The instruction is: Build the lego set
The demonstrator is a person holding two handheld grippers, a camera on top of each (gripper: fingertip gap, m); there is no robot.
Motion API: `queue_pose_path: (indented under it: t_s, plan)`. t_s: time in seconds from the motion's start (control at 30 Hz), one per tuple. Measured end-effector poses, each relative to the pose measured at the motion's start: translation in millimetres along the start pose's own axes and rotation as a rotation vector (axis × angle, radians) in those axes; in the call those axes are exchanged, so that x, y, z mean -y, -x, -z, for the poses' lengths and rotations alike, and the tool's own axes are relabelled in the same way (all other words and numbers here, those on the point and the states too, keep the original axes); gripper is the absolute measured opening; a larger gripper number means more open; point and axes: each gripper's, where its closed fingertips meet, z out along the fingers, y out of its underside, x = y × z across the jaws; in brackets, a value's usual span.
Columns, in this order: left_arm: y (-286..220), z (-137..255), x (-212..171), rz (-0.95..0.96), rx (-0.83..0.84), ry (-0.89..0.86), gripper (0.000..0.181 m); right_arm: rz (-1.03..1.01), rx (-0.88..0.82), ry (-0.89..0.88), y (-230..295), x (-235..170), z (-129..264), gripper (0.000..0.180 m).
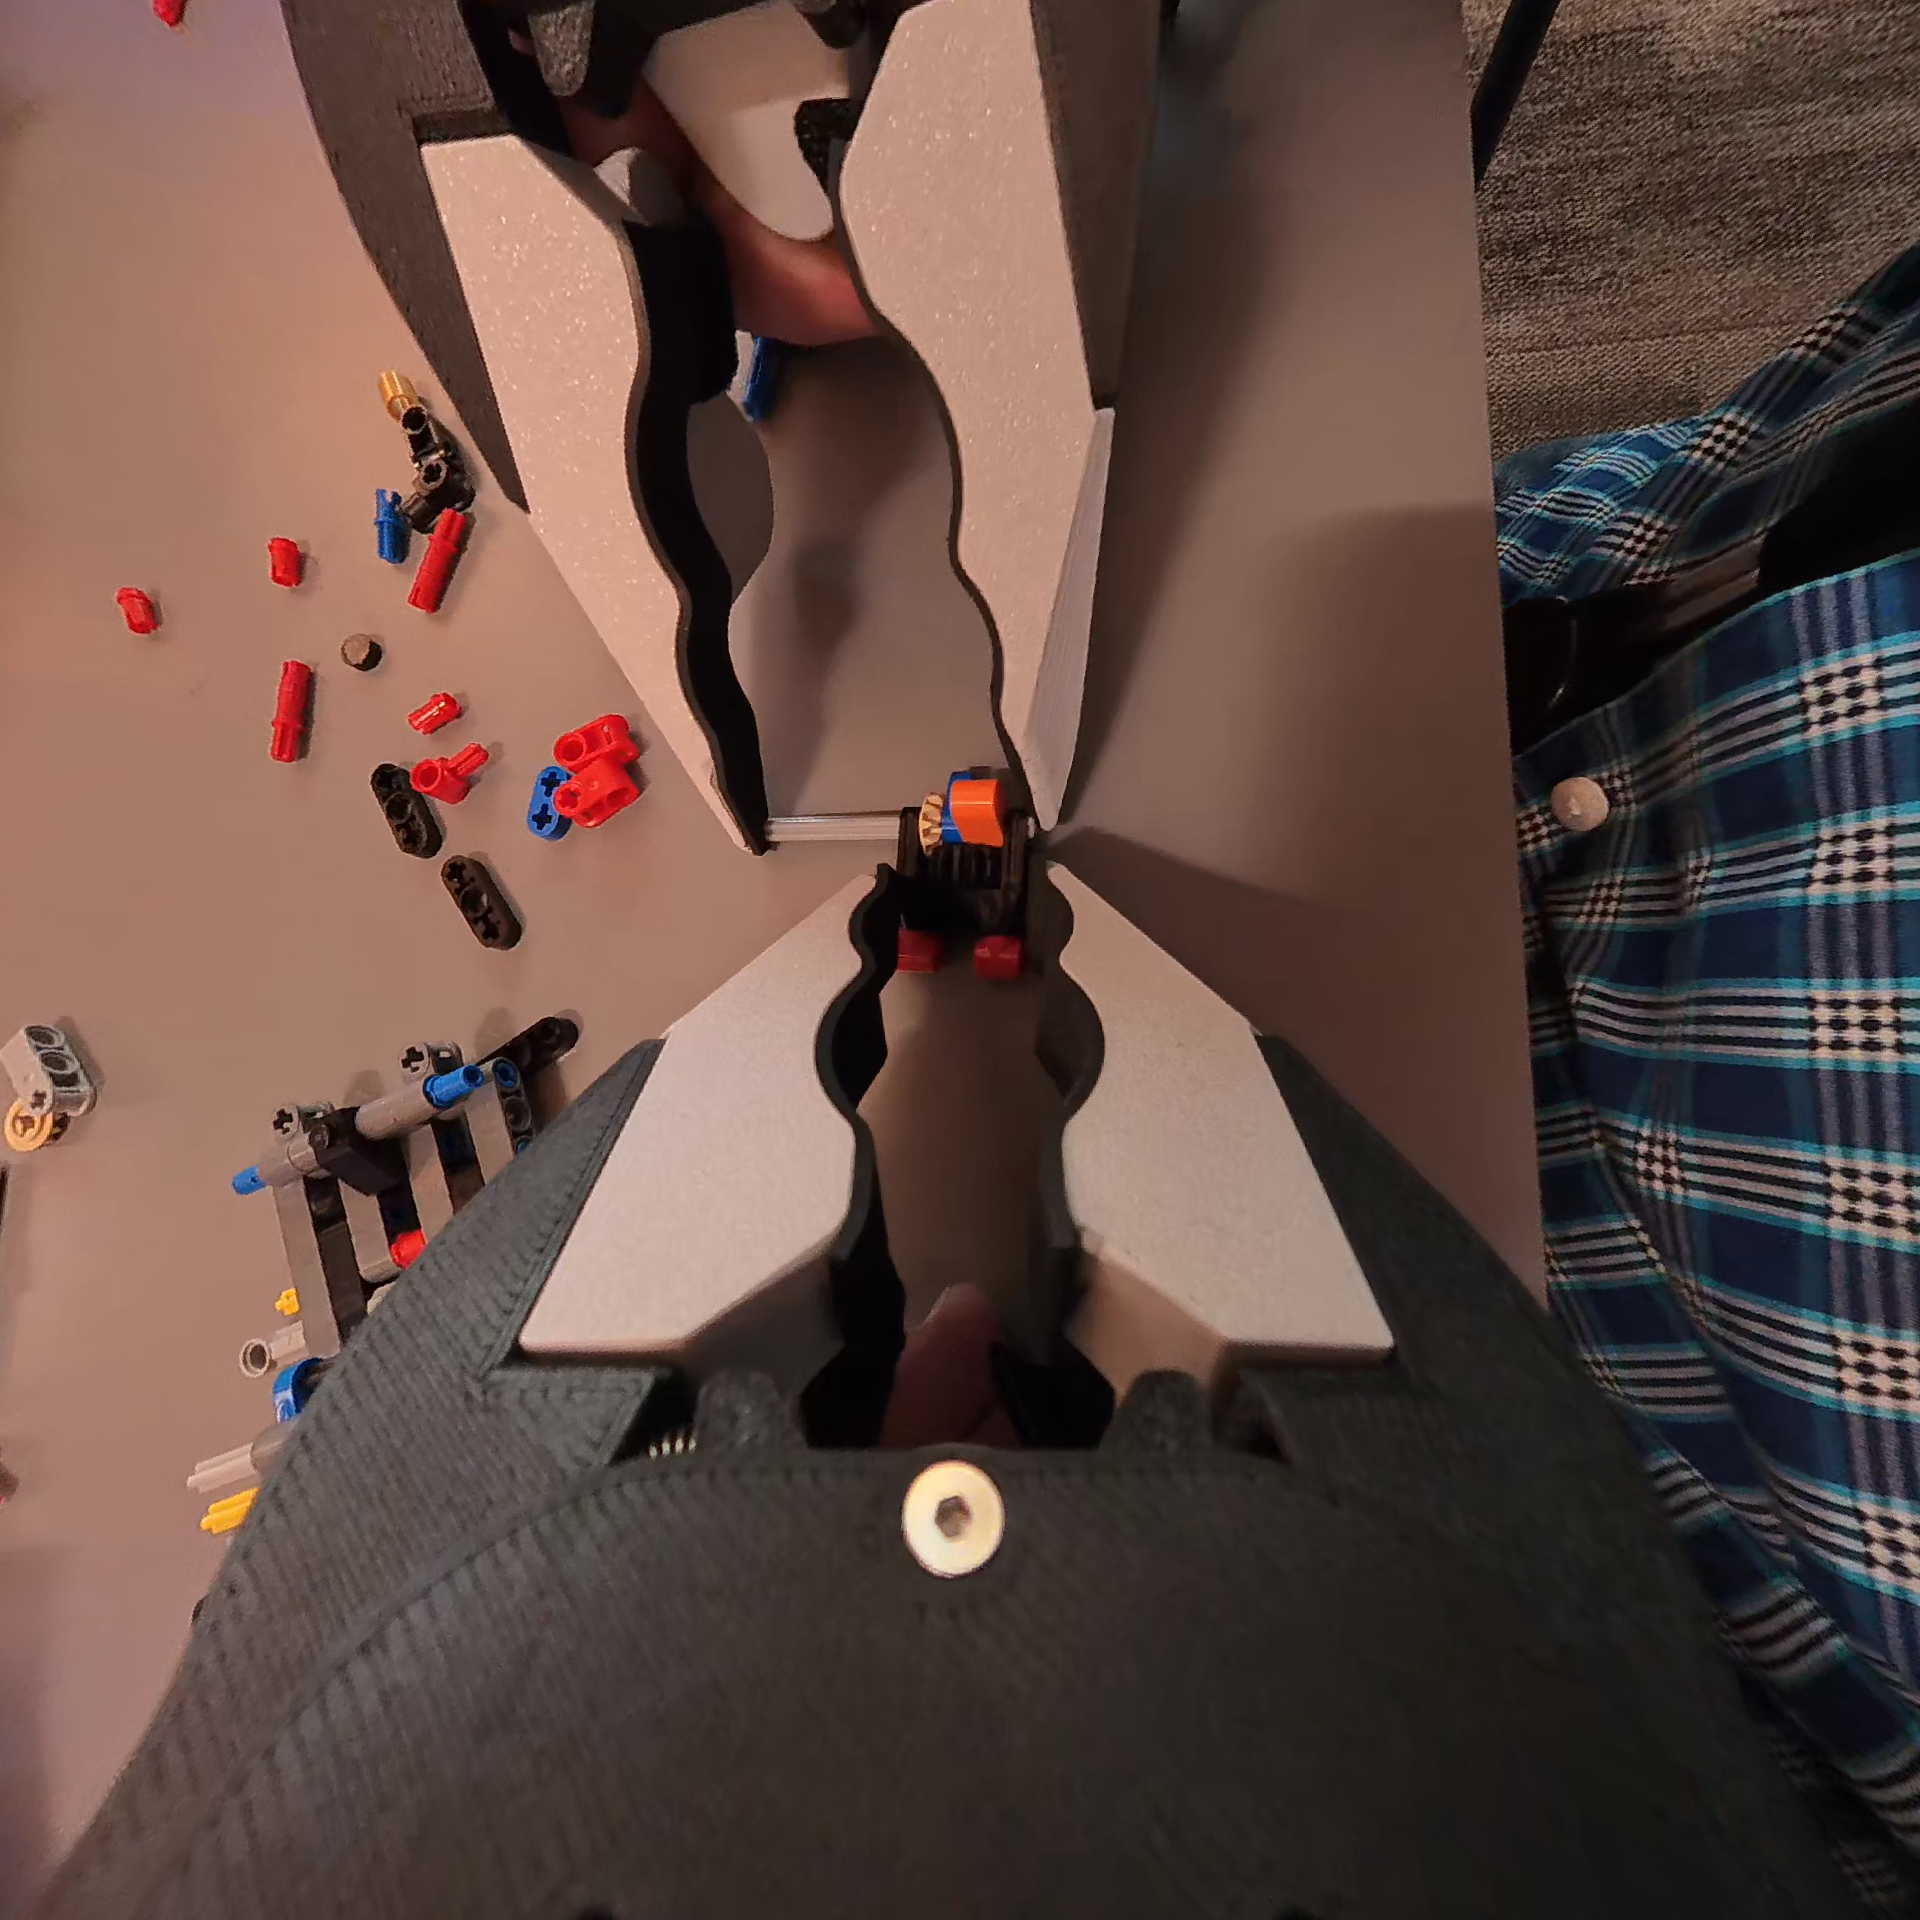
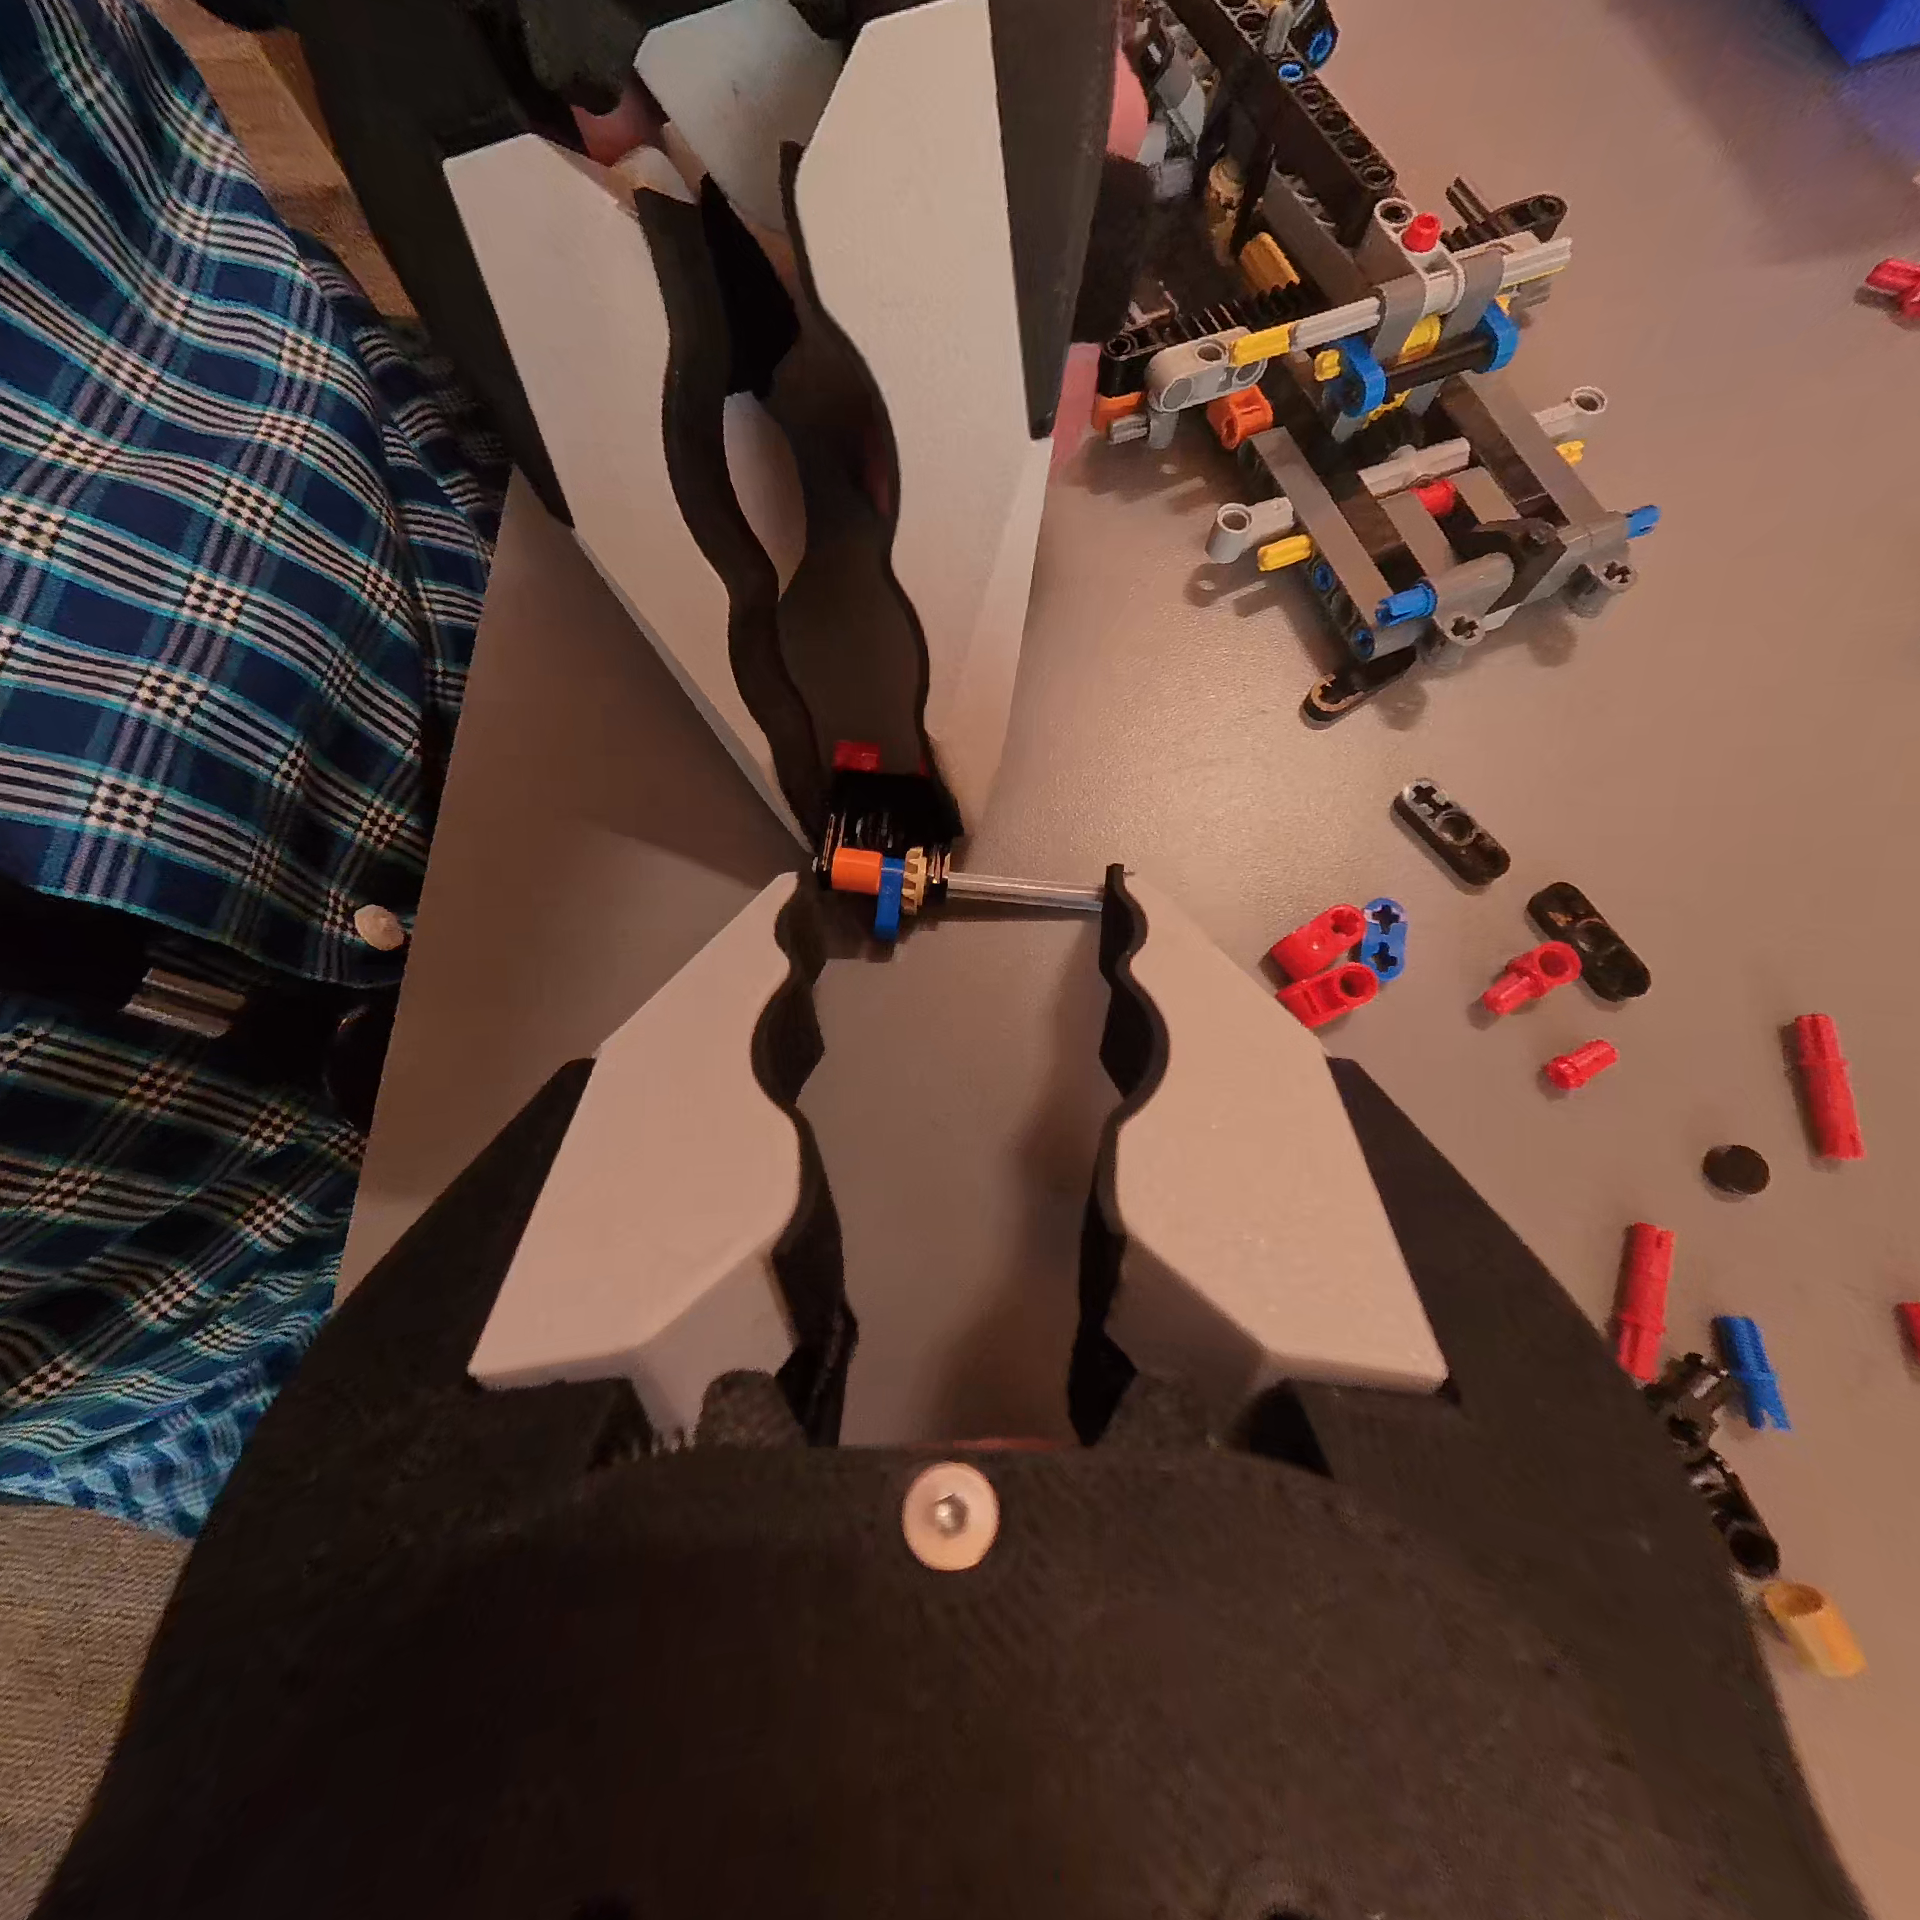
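Left tool (image 1: 961, 883) clamped narrow on a small black sub-assembly (image 1: 966, 883) with red pins at its near end and an orange bush, blue piece and tan gear at the far end, held up above the grey worktop (image 1: 156, 312) near the person's plaid shirt. From the gear, a thin grey axle (image 2: 1023, 894) running sideways, long axis straight across the right tool's (image 2: 951, 904) mouth. Right tool spread fairly wide, one fingertip (image 2: 1117, 883) touching the axle's free end, the other fingertip just beside the orange bush. Probably a squeeze along the axle to seat it deeper, so force must stay in line with the axle. Larger chassis (image 2: 1403, 447) and loose red pins (image 2: 1823, 1086) lying well apart, out on the worktop
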Motion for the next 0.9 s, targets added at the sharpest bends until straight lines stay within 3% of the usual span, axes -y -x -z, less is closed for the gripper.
queue_pose_path:
  t_s: [0.03, 0.9]
  plan:
    - [0, 0, 0, -0.001, 0.001, 0.0, 0.023, -0.01, 0.006, -0.001, 0, 0, 0, 0.052]
    - [10, -11, 11, 0.054, 0.022, -0.036, 0.03, 0.021, 0.026, 0.003, -8, -9, 11, 0.053]
